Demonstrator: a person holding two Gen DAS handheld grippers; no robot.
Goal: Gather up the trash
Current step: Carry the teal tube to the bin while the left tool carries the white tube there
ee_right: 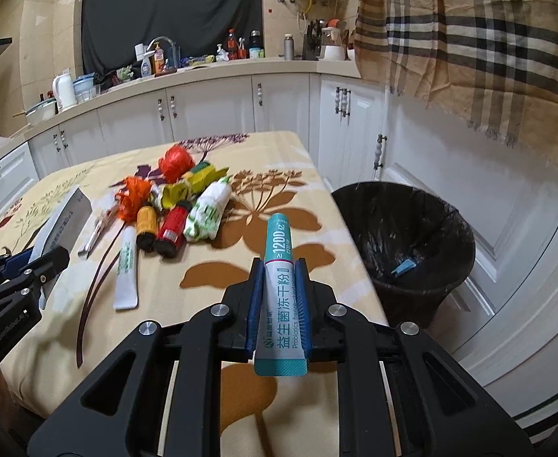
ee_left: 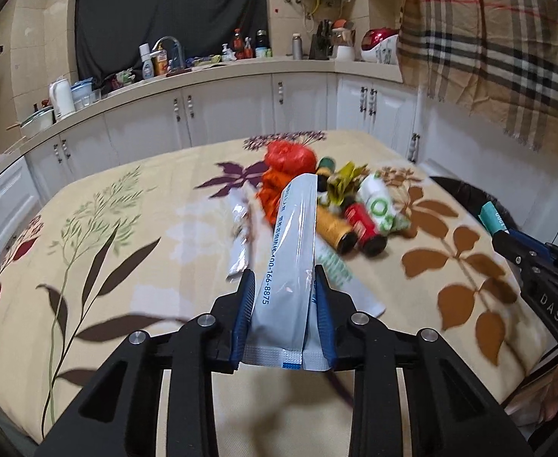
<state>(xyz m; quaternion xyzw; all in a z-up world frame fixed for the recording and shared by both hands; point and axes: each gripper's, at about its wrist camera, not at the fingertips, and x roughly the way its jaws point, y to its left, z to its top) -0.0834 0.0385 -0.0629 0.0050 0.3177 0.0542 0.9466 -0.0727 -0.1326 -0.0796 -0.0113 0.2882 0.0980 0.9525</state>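
Observation:
My left gripper [ee_left: 282,272] is shut on a long white sachet [ee_left: 294,228] with blue print, held a little above the floral tablecloth [ee_left: 126,266]. My right gripper [ee_right: 279,264] is shut on a teal and white probiotic sachet [ee_right: 277,236] near the table's right edge. A trash pile lies mid-table: an orange plastic bag [ee_left: 288,156], a yellow bottle [ee_left: 334,228], a red bottle [ee_left: 362,222], a white and green wrapper [ee_left: 380,205]. Two flat sachets [ee_left: 239,236] [ee_right: 126,266] lie beside the pile. A black-lined bin [ee_right: 404,236] stands right of the table.
A blue scrap [ee_right: 402,268] lies inside the bin. White cabinets [ee_right: 210,106] and a cluttered counter run behind the table. A plaid cloth [ee_right: 469,38] hangs at the upper right, above the bin.

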